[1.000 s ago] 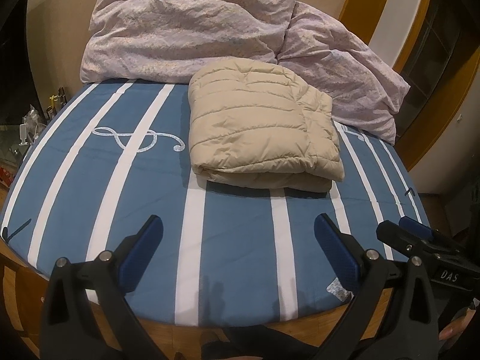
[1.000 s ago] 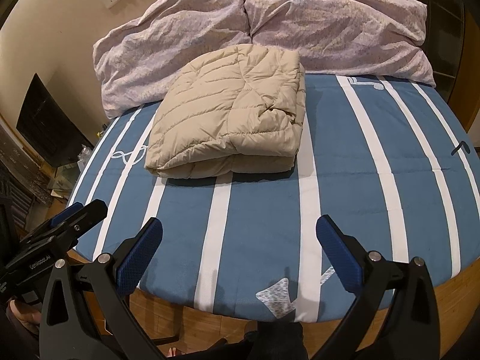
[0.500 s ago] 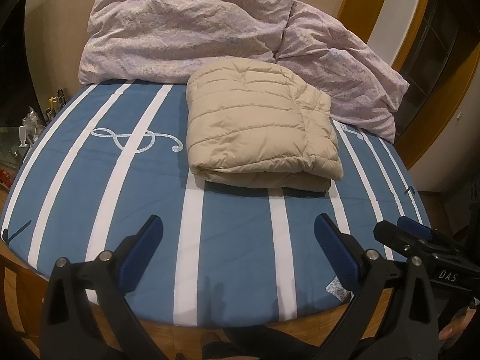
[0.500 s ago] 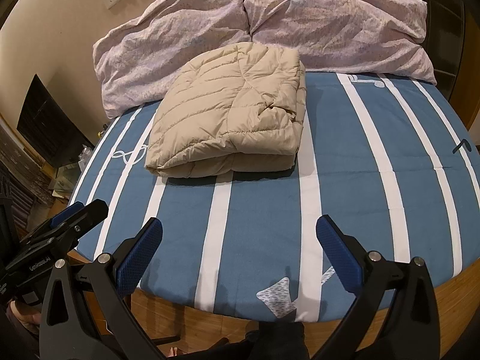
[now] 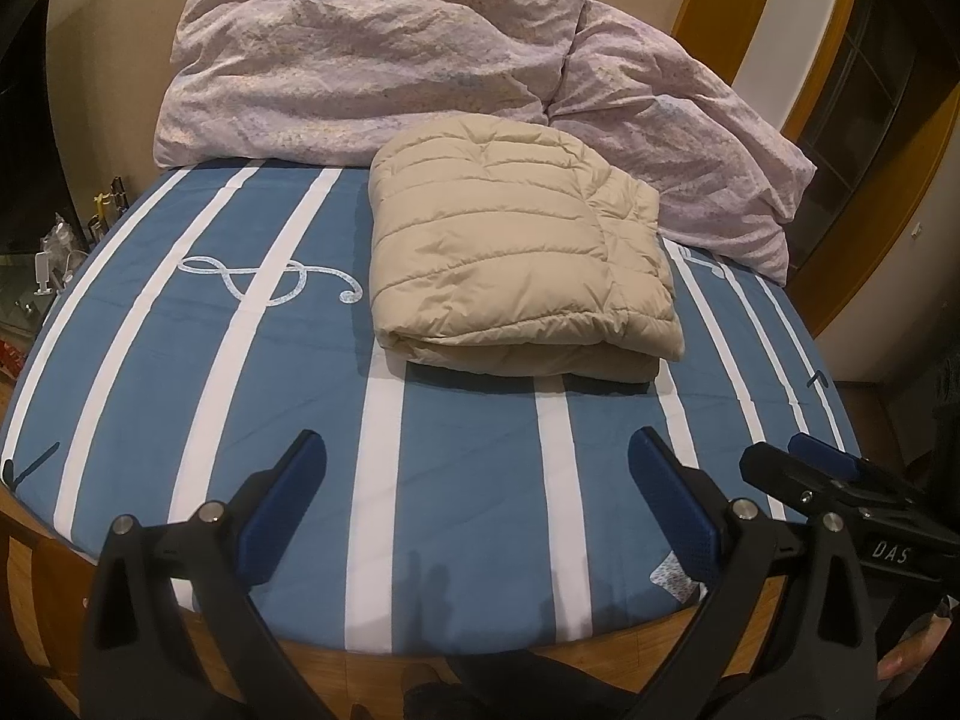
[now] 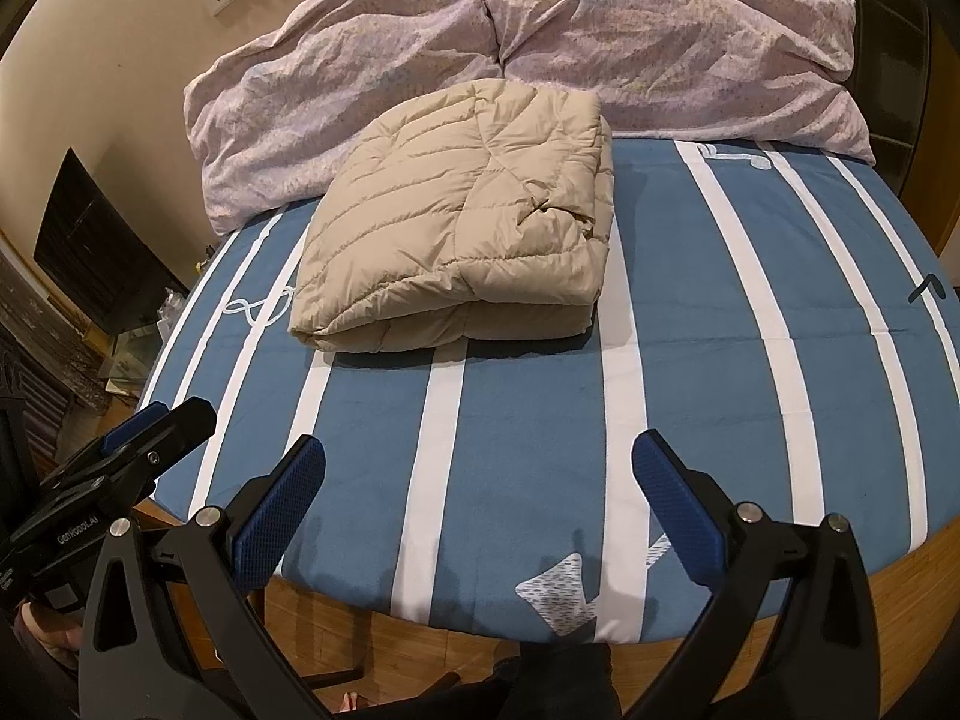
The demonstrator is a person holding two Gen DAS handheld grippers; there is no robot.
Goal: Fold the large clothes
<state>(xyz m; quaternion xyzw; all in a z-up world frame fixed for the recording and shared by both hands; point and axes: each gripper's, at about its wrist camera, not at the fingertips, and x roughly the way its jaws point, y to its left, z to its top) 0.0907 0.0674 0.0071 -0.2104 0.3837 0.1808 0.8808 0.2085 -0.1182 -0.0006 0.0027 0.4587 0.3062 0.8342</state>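
The folded jacket [image 5: 516,264] lay on the bed [image 5: 468,480], pillows [image 5: 372,60] just behind it; both grippers [image 5: 477,504] [image 6: 480,492] hung side by side at the bed's near edge.

Beige quilted puffer jacket [image 5: 516,252], folded into a thick flat rectangle mid-bed.

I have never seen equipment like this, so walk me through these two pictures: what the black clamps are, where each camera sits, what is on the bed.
No robot here: a person holds a two-finger tool in each hand, each carrying a forward-looking camera. One picture looks past the left tool, the other past the right tool. Both are open and hold nothing. On the blue striped bed sheet lies a folded beige puffer jacket, with a crumpled pink duvet behind it.
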